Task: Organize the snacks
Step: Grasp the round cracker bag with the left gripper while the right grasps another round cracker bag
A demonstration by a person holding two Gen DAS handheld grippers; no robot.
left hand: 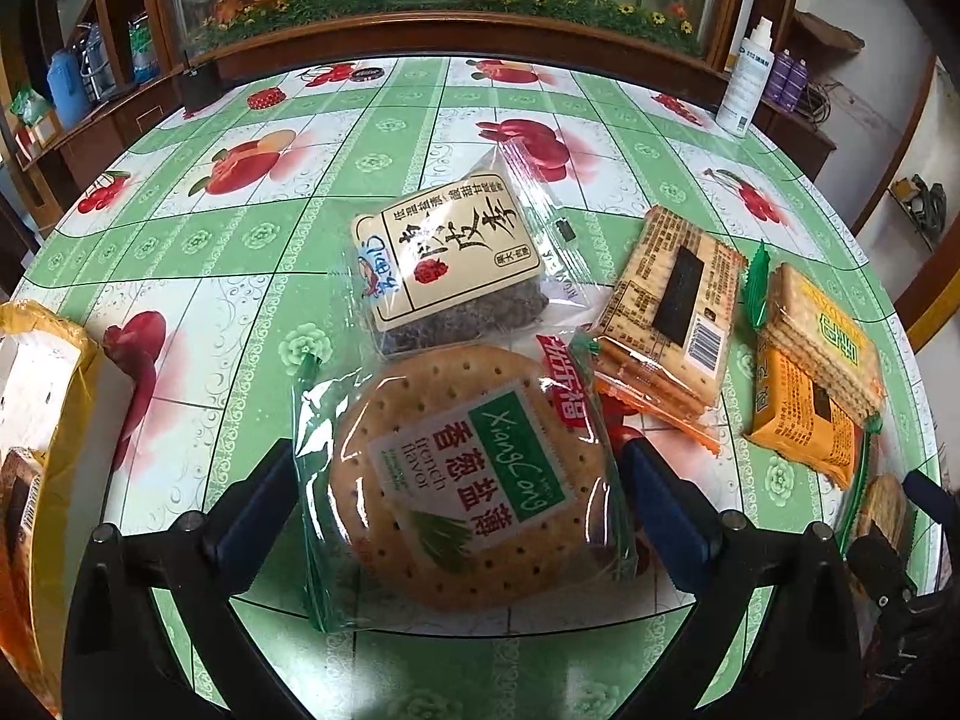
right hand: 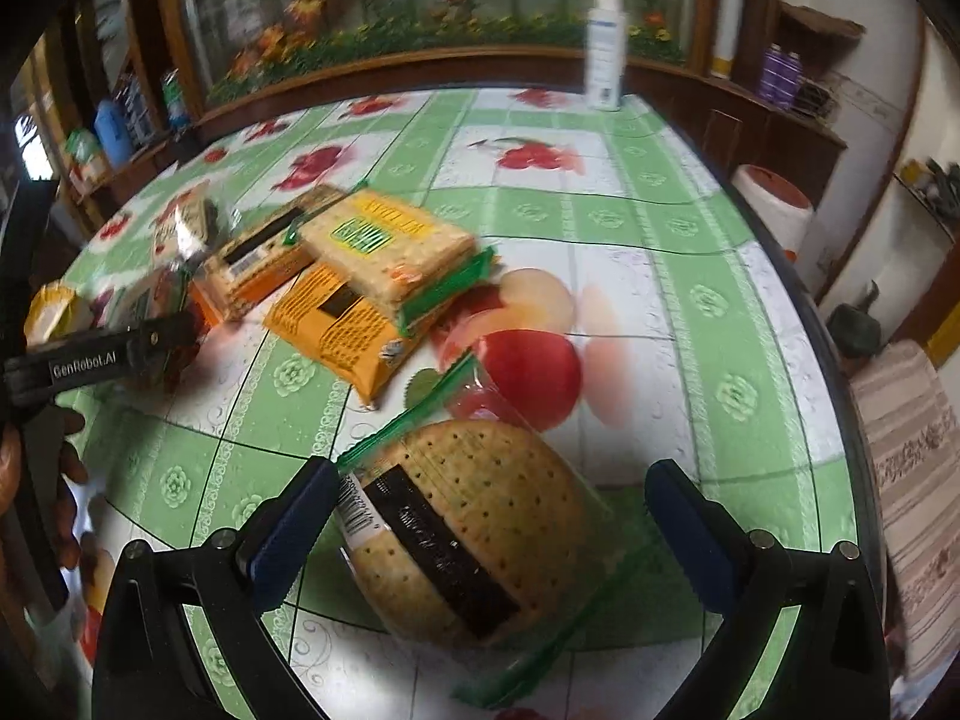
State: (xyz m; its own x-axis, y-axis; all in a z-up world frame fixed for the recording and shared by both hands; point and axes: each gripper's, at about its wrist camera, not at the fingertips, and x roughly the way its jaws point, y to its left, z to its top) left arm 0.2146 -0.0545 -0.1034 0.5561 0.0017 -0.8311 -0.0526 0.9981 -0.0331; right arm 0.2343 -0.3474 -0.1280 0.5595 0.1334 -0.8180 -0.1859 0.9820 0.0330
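In the left wrist view a round cracker pack with a green label (left hand: 468, 480) lies on the fruit-print tablecloth (left hand: 240, 240). My left gripper (left hand: 459, 450) is open, and its blue pads stand on either side of the pack without pressing it. Behind the pack lie a dark dried-fruit pack with a cream label (left hand: 456, 258), a square cracker pack (left hand: 666, 312) and an orange-and-green cracker pack (left hand: 816, 372). In the right wrist view my right gripper (right hand: 489, 468) is open over a second round cracker pack (right hand: 480, 528), which lies label side down.
A yellow bag (left hand: 48, 420) sits at the left table edge. At the back of the table a white spray bottle (right hand: 606, 48) stands. Off the right edge are a white bin with a red lid (right hand: 774, 204) and a striped cloth (right hand: 912, 480). A hand (right hand: 36, 468) shows at far left.
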